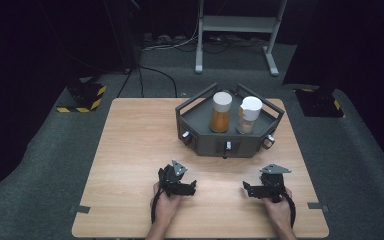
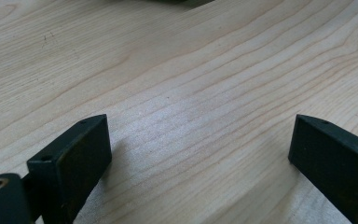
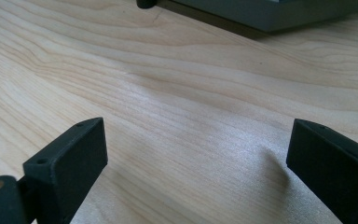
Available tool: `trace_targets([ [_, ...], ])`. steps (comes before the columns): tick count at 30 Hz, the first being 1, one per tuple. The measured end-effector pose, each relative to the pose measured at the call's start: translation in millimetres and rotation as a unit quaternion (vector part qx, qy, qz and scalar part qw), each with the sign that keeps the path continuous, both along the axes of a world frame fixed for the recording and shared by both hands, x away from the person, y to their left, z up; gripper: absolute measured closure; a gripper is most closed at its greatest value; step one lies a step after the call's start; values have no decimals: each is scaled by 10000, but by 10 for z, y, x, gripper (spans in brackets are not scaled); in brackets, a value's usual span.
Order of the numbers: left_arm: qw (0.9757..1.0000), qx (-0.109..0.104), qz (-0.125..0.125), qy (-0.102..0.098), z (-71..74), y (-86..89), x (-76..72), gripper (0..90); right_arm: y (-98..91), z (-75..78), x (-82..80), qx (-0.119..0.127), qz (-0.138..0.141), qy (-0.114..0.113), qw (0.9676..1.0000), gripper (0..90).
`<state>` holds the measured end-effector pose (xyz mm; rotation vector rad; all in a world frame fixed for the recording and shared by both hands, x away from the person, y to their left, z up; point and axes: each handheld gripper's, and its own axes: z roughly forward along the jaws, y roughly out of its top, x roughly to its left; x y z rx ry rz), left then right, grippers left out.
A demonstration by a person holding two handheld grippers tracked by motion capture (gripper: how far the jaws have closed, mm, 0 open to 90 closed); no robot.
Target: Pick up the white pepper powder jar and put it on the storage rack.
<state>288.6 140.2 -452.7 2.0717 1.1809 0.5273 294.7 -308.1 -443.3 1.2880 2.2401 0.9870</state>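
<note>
Both hands are resting low on the near part of the wooden table (image 1: 130,145), wrists entering from the near edge. The left gripper (image 1: 192,187) is pointing right; the right gripper (image 1: 246,189) is pointing left, toward it. Each gripper's jaws are standing wide apart with bare wood between them. The grey tray (image 1: 200,142) is sitting well beyond them, carrying an orange-filled jar (image 1: 220,113) and a white-capped jar (image 1: 249,116) side by side

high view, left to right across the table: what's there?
left gripper → orange-filled jar → pale-filled jar → right gripper. Both jars stand in the grey tray; both grippers open, empty.
</note>
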Motion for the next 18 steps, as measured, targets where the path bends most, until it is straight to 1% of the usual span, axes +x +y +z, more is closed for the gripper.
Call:
trace_targets([
  [7, 10000, 3, -4, -5, 0, 1, 0, 58, 25, -26, 27, -14, -51, 43, 10000, 45],
  [13, 10000, 7, -4, -6, 0, 0, 0, 58, 70, -67, -13, -97, -58, -74, 9999, 25],
  [15, 10000, 8, -4, -6, 0, 0, -1, 58, 90, -65, -18, -158, -57, -88, 9998, 22],
  [18, 10000, 8, -5, -6, 0, 0, -1, 58, 93, -66, -23, -146, -78, -87, 9998, 26],
])
